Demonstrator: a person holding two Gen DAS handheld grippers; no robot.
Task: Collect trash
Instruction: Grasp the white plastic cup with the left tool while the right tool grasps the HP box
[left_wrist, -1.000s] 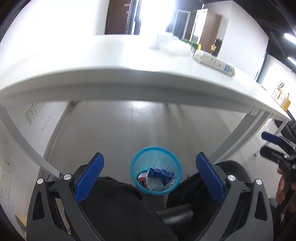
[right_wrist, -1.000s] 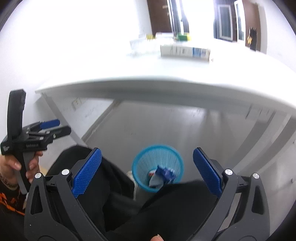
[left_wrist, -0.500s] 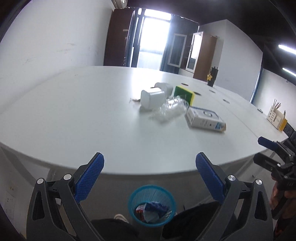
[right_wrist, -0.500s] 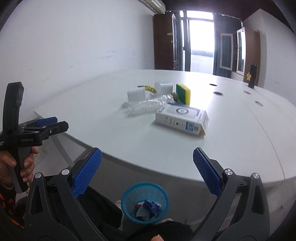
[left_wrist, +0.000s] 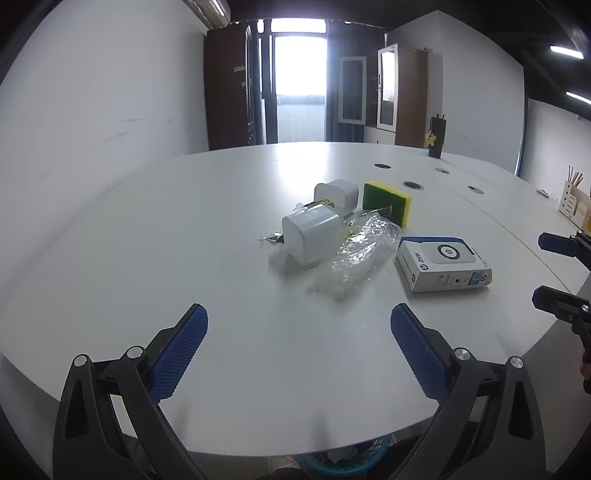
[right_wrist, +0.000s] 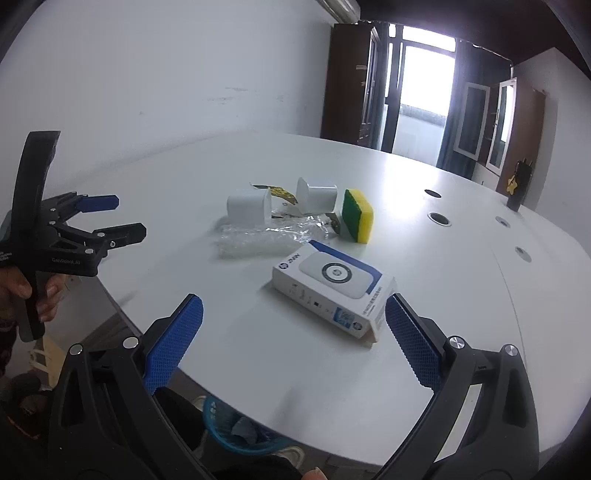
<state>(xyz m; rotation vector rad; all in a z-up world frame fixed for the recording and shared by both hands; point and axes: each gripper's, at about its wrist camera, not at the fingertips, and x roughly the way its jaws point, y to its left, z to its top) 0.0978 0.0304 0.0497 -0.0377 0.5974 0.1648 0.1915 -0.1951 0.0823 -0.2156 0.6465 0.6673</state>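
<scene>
1. One crumpled clear plastic wrapper (left_wrist: 356, 254) lies mid-counter (left_wrist: 184, 240), touching a white cup (left_wrist: 312, 236) at its 10 o'clock.
2. A white box (left_wrist: 443, 264) sits at its 3 o'clock.
3. Left tongs (left_wrist: 299, 345) and right tongs (right_wrist: 293, 334) hover, both spread wide and empty.

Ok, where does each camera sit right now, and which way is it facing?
Left wrist: behind the open left tongs, facing across the white table at the clear plastic wrap; right tongs at the right edge.
Right wrist: behind the open right tongs, facing the white box; left tongs and hand at left.
Shared: sponge, blue basket.
</scene>
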